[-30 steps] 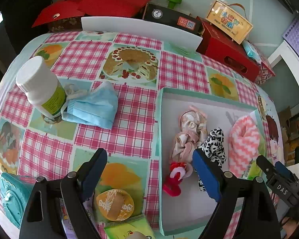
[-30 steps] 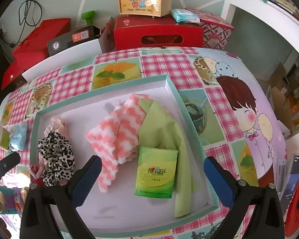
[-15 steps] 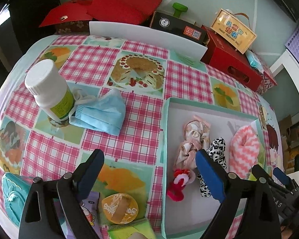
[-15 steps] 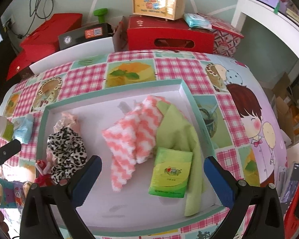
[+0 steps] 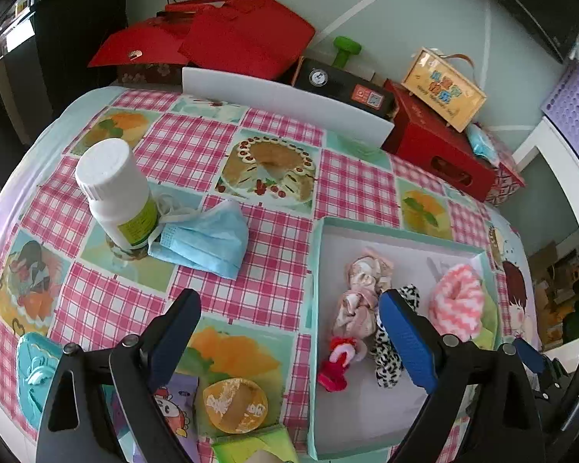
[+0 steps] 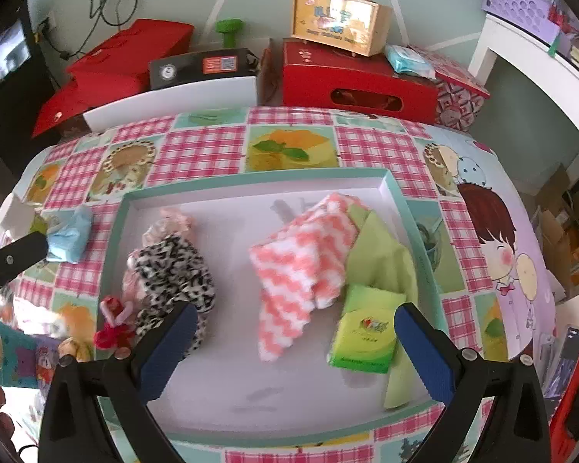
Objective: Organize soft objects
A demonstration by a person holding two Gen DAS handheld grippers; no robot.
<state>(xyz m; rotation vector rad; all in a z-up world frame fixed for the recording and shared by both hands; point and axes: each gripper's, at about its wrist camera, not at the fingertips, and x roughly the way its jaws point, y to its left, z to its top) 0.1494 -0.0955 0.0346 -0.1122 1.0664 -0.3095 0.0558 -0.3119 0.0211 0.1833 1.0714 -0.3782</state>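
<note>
tray [image 6: 395, 193] sits toward the table's right edge, holding scrunchies [image 6: 173, 270], a pink towel [image 6: 301, 262], a green cloth [image 6: 382, 254] and a tissue pack [image 6: 366, 335]. mask [image 5: 208, 239] lies outside it, touching a bottle [image 5: 115, 196] near the left edge. left gripper [image 5: 289, 332], slightly wider and higher than before, and right gripper [image 6: 293, 347] are both spread wide, empty.

face mask [image 5: 204, 237] right of bottle [image 5: 115, 196], scrunchies [image 6: 173, 274] in tray [image 6: 251, 181]
</note>
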